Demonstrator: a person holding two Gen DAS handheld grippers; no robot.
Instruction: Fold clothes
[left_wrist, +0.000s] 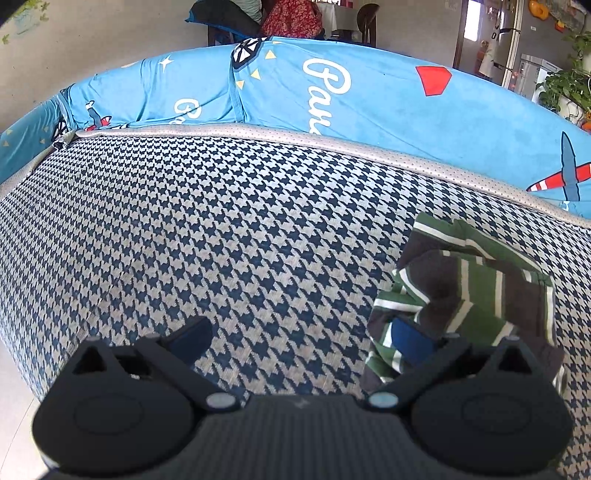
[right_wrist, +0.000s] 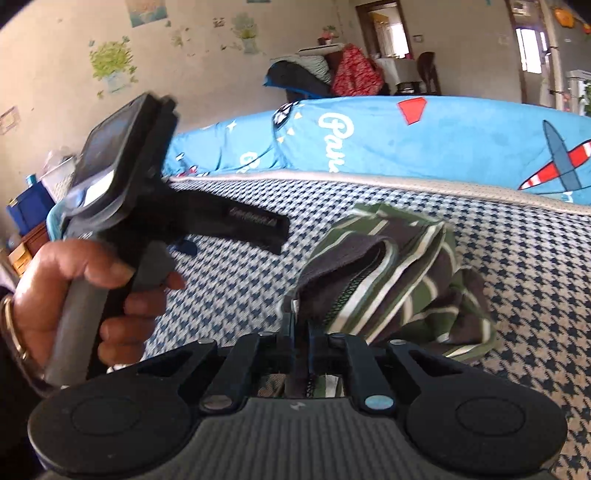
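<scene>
Two black grippers work over the houndstooth-patterned blue and cream mattress (left_wrist: 221, 236). Nearest, the right gripper (right_wrist: 301, 332) has its jaws pressed together, pinching a stitched edge of the green, brown and white striped cloth garment (right_wrist: 399, 266). That garment lies bunched on the mattress, partly folded over itself; from the pinched edge it runs away and to the right, its long axis slanting toward the far edge of the mattress. One loose flap hangs over on the right side.

To the left, a person's left hand (right_wrist: 85, 288) grips the grey handle of the left gripper (left_wrist: 299, 339), whose jaws stand spread wide and hold nothing; its right blue-padded finger (left_wrist: 410, 338) sits at the near left edge of the garment, and I cannot tell whether it touches the cloth.

Much bare mattress lies open to the left of the garment and beyond it. Along the far edge runs a grey perforated border (left_wrist: 332, 138), and just behind it rises a bright blue quilt printed with aeroplanes and white lettering (left_wrist: 369, 88). Farther back stand piled clothes (right_wrist: 332, 74) and a doorway (right_wrist: 384, 29).
</scene>
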